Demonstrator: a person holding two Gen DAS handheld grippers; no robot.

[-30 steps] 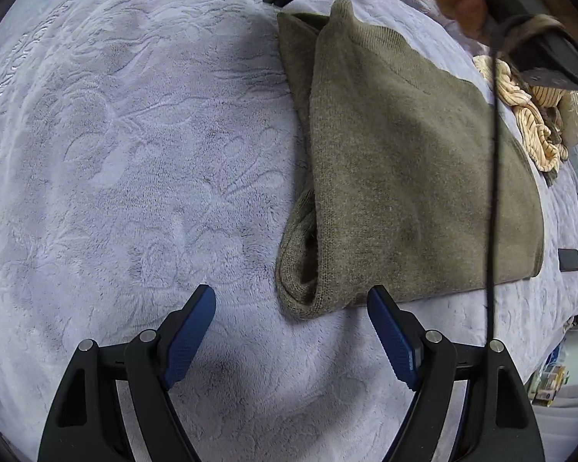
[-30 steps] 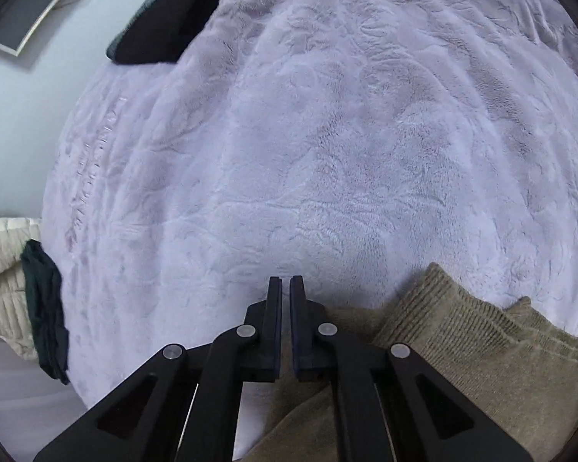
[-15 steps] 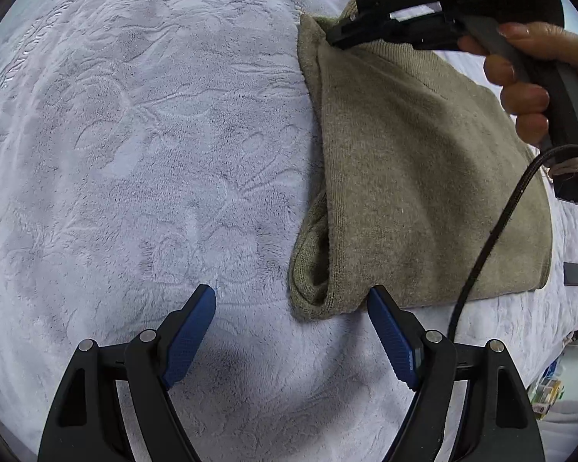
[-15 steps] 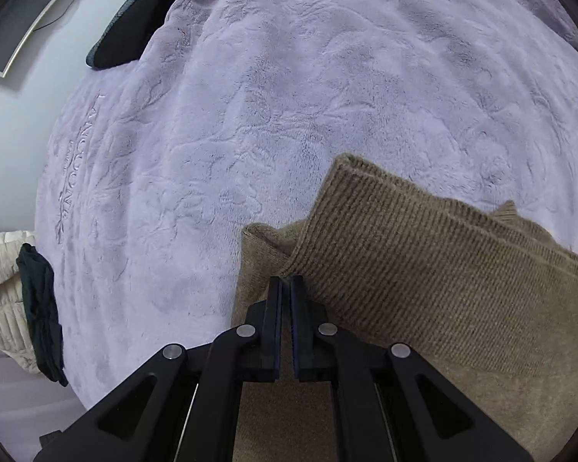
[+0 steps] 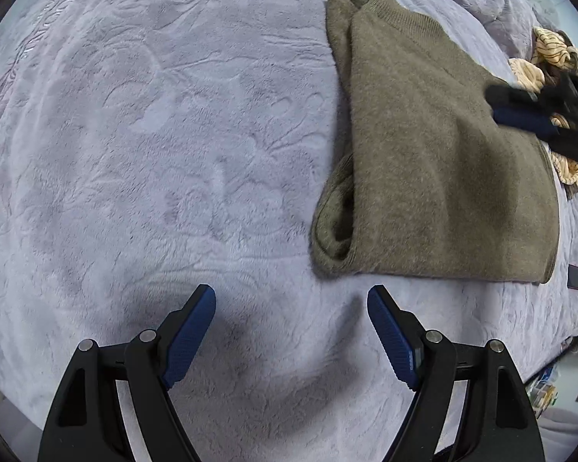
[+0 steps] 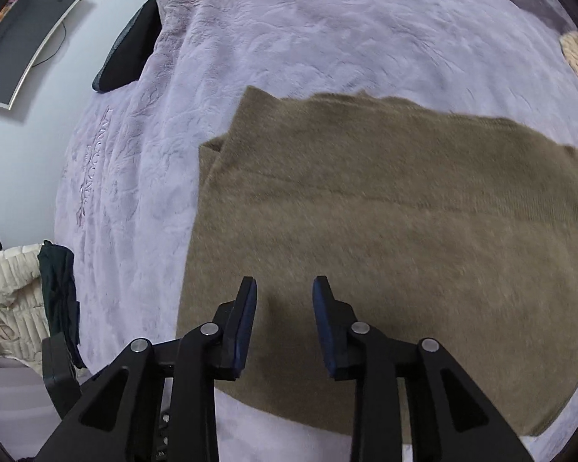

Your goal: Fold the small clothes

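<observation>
Knitwear, an olive sweater (image 5: 435,161), lay folded on the lilac blanket (image 5: 154,134). The right gripper (image 6: 285,288), jaws just opening and empty, hovered over it; the left gripper (image 5: 291,300) stood wide beside its rolled edge. That loose roll might spring open if snagged. Only the left view showed the striped garment (image 5: 543,57); only the right, a wall screen (image 6: 23,42).

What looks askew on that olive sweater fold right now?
The olive sweater is folded but uneven: along its left edge an under layer sticks out past the top layer at the far corner, and the near corner bulges open in a loose roll. Nothing looks spilled or damaged.
</observation>
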